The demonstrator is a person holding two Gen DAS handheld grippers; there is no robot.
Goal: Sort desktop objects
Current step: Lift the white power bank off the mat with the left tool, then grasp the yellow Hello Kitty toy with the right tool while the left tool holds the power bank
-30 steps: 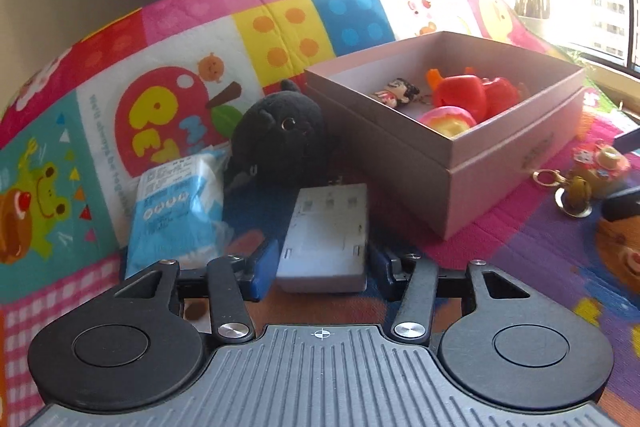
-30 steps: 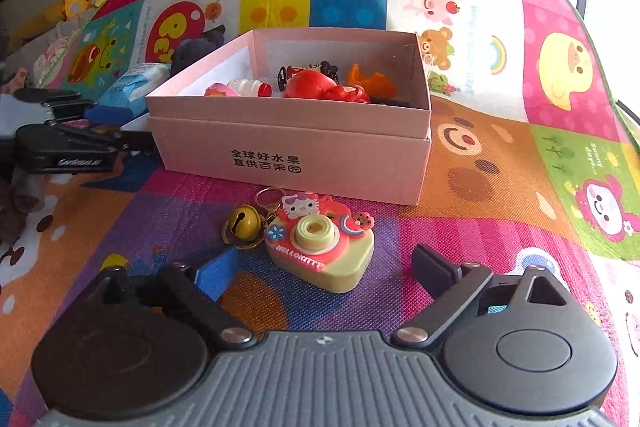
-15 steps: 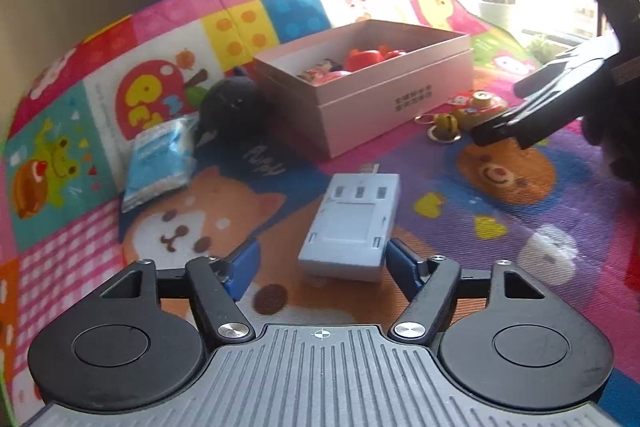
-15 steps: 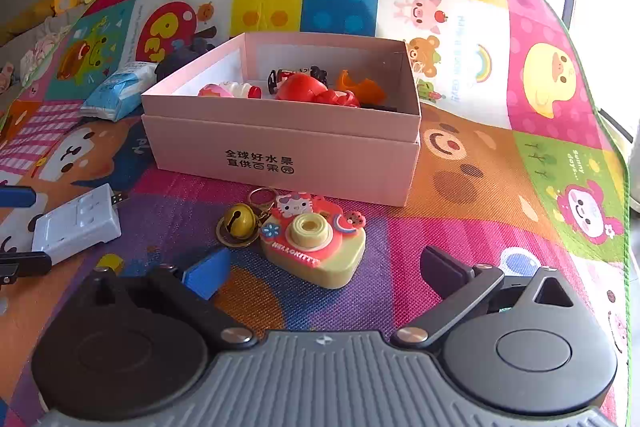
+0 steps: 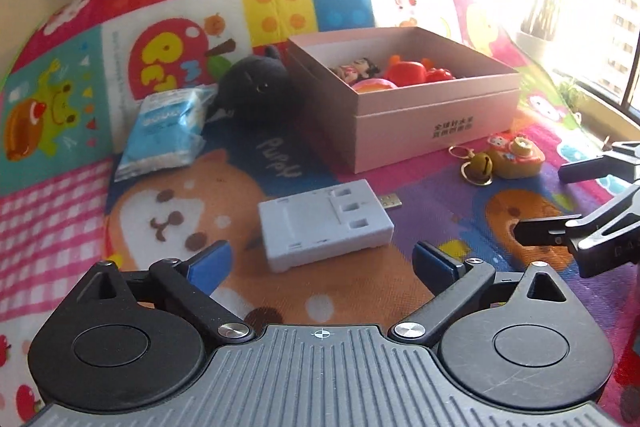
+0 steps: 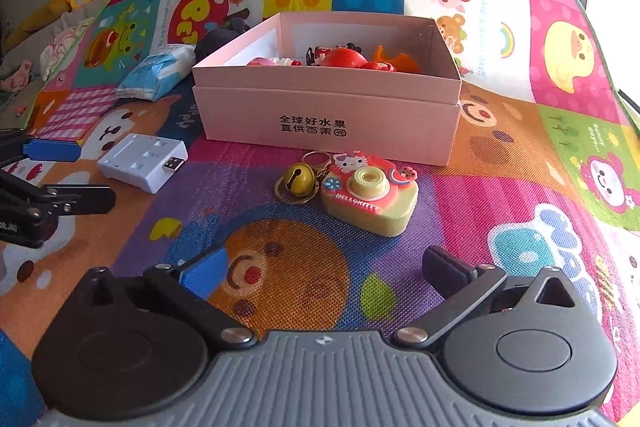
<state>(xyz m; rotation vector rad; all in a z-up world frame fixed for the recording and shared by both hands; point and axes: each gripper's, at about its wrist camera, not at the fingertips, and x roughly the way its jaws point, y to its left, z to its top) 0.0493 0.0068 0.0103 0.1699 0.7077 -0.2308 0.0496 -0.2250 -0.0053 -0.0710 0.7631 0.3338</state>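
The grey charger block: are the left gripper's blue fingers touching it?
Apart. In the left wrist view the opening left gripper leaves bare mat between each blue finger and the grey charger block.

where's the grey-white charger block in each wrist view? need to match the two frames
Left wrist: charger block lies low centre on the play mat, just beyond the left gripper, whose jaws are opening with nothing pressed between them.
Right wrist: charger block lies at mid-left, metal plug pointing right.
Shared landmark: the pink box with black printed characters on its front; the block lies on the mat in front of it, towards its left end as the right wrist sees it.
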